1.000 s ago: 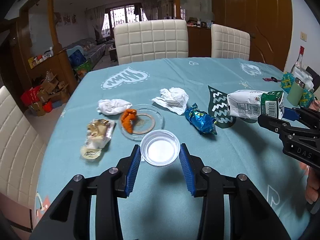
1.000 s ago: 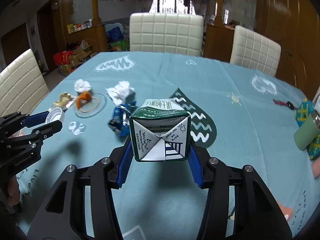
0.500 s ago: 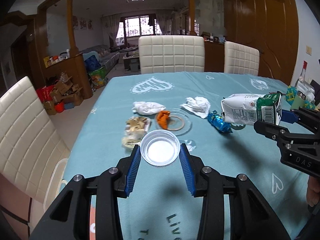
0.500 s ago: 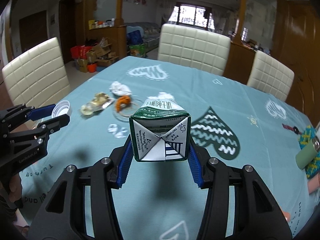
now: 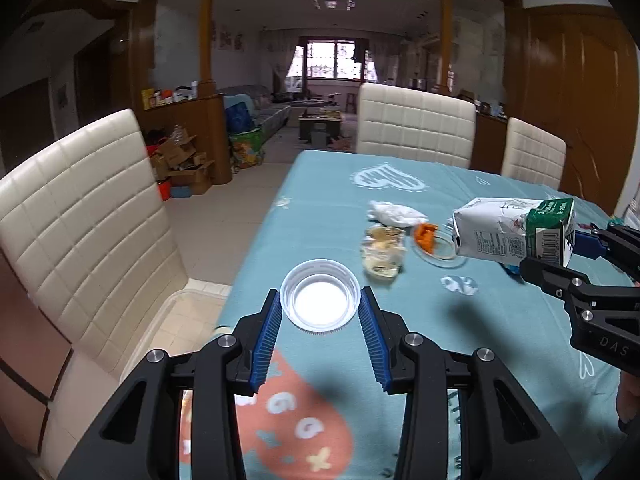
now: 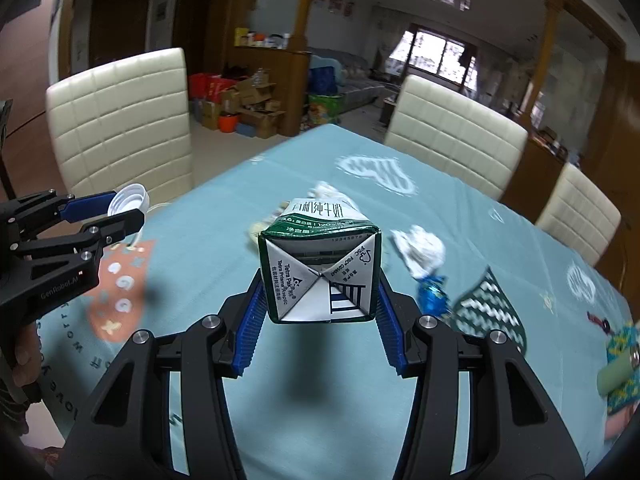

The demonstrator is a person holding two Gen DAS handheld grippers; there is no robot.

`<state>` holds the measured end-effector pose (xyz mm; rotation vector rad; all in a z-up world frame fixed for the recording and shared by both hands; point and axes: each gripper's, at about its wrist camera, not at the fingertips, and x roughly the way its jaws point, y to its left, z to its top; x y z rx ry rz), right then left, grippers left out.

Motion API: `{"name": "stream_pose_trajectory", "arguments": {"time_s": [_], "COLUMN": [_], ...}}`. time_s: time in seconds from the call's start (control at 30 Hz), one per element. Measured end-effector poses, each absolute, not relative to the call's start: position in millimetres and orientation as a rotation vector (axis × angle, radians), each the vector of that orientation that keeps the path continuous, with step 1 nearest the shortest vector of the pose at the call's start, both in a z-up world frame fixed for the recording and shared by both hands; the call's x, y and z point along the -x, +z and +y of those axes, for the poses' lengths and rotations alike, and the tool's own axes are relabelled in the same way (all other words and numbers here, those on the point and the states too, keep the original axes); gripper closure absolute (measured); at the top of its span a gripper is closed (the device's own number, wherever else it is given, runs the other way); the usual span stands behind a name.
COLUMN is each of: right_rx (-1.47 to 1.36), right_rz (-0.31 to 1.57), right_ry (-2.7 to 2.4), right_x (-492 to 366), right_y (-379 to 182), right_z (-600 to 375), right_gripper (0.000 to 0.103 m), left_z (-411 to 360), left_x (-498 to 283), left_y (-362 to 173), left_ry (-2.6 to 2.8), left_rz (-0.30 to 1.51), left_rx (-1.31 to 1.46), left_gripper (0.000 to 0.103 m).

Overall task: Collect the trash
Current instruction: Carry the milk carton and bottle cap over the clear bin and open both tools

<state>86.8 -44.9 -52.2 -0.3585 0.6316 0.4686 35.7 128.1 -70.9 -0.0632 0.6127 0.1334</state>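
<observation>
Carry step: L gripper fingers clamp lid, R gripper fingers clamp carton, both above worktop edge; next, I judge, needs a bin—none in view.

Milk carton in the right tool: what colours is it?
Green and white milk carton with black print; the left wrist view shows its side best.

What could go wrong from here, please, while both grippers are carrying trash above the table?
1. The white plastic lid is pinched only at its thin rim by the left gripper, so it might pop out.
2. The milk carton juts forward from the right gripper; squeezing could crush it, or leak any remaining milk onto the tablecloth.
</observation>
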Motion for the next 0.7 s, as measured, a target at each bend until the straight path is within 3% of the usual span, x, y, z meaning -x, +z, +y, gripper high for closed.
{"name": "stream_pose_trajectory", "arguments": {"time_s": [0.7], "right_rx": [0.447], "right_rz": [0.632], "right_ry": [0.651], "right_x": [-95], "right_y": [-66], "right_z": [75], "right_gripper": [0.051], "left_z": [223], "left_x": [-13], "left_y": [-84], "left_ry": [0.348], "left_rz": [0.626], "left_rx": [0.123], "left_gripper": [0.064]}}
